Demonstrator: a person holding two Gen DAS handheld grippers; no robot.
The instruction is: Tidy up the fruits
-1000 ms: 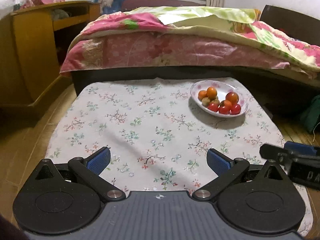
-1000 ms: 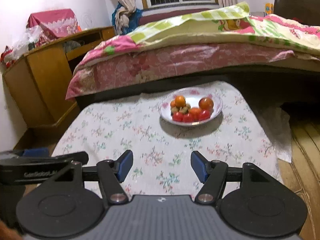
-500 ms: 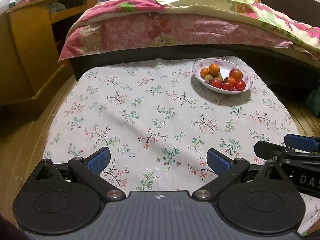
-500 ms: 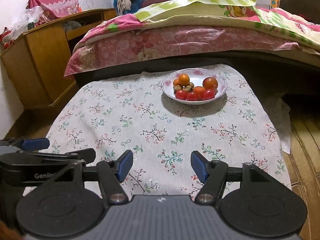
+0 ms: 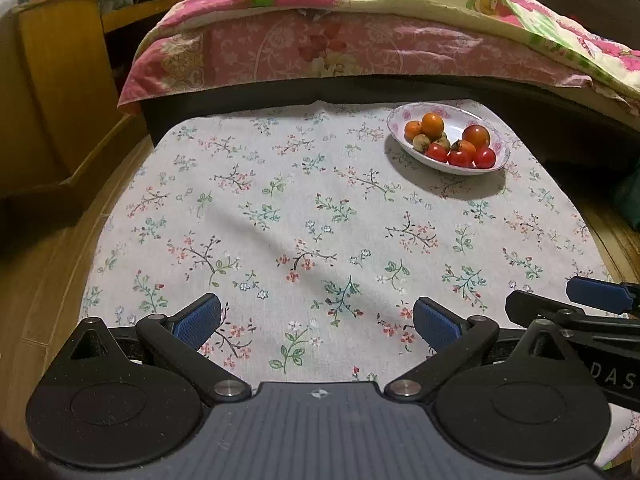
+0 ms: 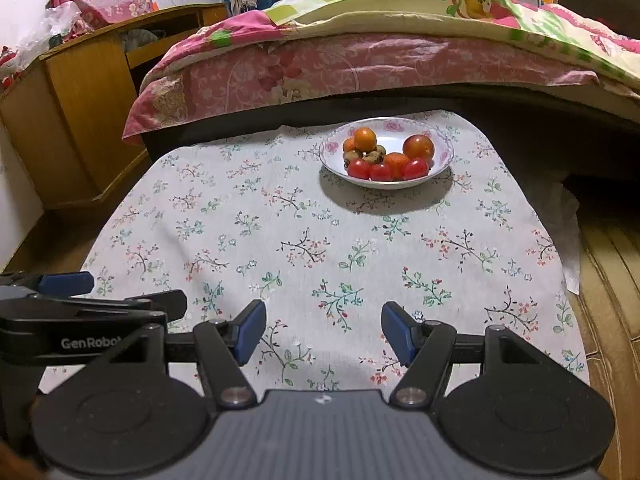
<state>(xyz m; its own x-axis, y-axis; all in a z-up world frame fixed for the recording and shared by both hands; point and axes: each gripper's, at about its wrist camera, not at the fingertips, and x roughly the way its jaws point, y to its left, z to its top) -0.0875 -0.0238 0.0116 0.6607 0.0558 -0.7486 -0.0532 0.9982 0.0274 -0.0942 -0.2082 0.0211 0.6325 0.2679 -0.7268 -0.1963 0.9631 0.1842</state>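
Straight ahead of the right claw (image 6: 323,334) on the desk (image 6: 256,248), the fruit bowl (image 6: 442,160) lies nearer it than the left claw (image 5: 316,322), both claws wide open and empty.

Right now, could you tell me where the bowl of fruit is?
The bowl sits at the far right of the floral tablecloth, near the bed, ahead of both open tongs.

Low table (image 5: 132,240) covered by a floral tablecloth (image 6: 320,248), standing on wood floor (image 6: 612,264) just in front of the bed. One white bowl (image 6: 442,160) sits on the cloth at the far side, toward the right, holding oranges and small red and brownish fruits (image 6: 384,156). Cloth has slight creases.
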